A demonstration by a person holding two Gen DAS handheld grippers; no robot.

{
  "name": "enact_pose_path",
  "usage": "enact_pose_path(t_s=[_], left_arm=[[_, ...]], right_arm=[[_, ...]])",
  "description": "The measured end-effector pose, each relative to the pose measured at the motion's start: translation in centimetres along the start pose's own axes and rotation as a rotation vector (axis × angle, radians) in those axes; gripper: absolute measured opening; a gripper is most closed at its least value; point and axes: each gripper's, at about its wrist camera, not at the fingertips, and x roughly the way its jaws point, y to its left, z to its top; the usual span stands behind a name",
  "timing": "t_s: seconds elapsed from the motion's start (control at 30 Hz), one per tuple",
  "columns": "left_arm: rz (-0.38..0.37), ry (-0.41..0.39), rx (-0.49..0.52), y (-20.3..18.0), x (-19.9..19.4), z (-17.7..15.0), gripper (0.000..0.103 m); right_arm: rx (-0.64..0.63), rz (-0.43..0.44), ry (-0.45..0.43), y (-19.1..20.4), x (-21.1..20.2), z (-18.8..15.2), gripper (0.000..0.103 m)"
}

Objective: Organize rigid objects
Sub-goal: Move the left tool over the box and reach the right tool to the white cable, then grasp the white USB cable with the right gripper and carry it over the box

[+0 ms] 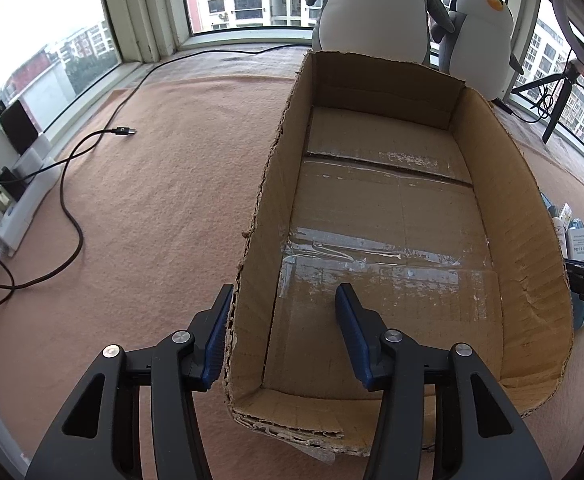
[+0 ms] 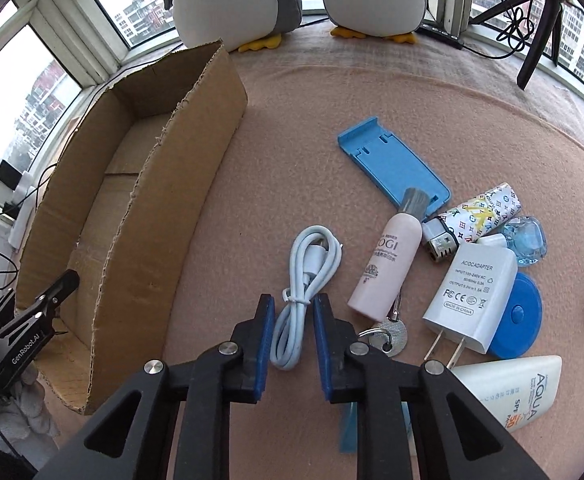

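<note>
**Risk of a loose pinch on the cable**

On the right: right tongs (image 2: 294, 300) narrowed down around the lower end of a white coiled charging cable (image 2: 312, 256) lying flat on the pink felt-covered desk (image 2: 332, 100). One pad apparently against the coil, a sliver of gap at the other; cannot tell whether squeezing yet or merely bracketing.

On the left: left tongs (image 1: 284, 292) wide apart, astride the near left wall of the open brown cardboard box (image 1: 504, 184). Outer pad against the wall, inner pad well clear inside. Gripping nothing; at most bracing the box. Nothing inside the box yet.

Cable position: just right of the box's long wall, apart from it, left of the clutter.

Likely failures, judging from here:
- Catching only one strand of the loop. Cause: soft, springy coil held by a single thin tie; uneven squeeze, then uncoiling or slipping out on the lift.
- Trailing the upper loop against the tall torn box wall on the way over. Cause: pinch at the bottom end, long free length hanging.
- Snagging the silver key on its ring (image 2: 396, 334) or nudging the pale pink bottle (image 2: 384, 264). Cause: both just beside the right pad.
- Shifting the box. Cause: light cardboard, only one pad in contact.
</note>
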Motion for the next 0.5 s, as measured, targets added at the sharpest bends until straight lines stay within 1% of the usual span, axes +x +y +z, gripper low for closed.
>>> enact_pose_path(t_s=[0.13,0.27,0.5], left_arm=[[0.0,-0.001,0.0,0.0,0.0,0.0,0.05],[0.0,-0.001,-0.001,0.0,0.0,0.0,0.05],[0.002,-0.002,0.003,0.0,0.0,-0.1,0.05]], right_arm=[[0.0,0.0,-0.01,-0.1,0.0,0.0,0.012],[0.028,0.021,-0.022,-0.6,-0.4,-0.1,0.011],[0.036,0.052,-0.077,-0.1,-2.8,0.0,0.011]])
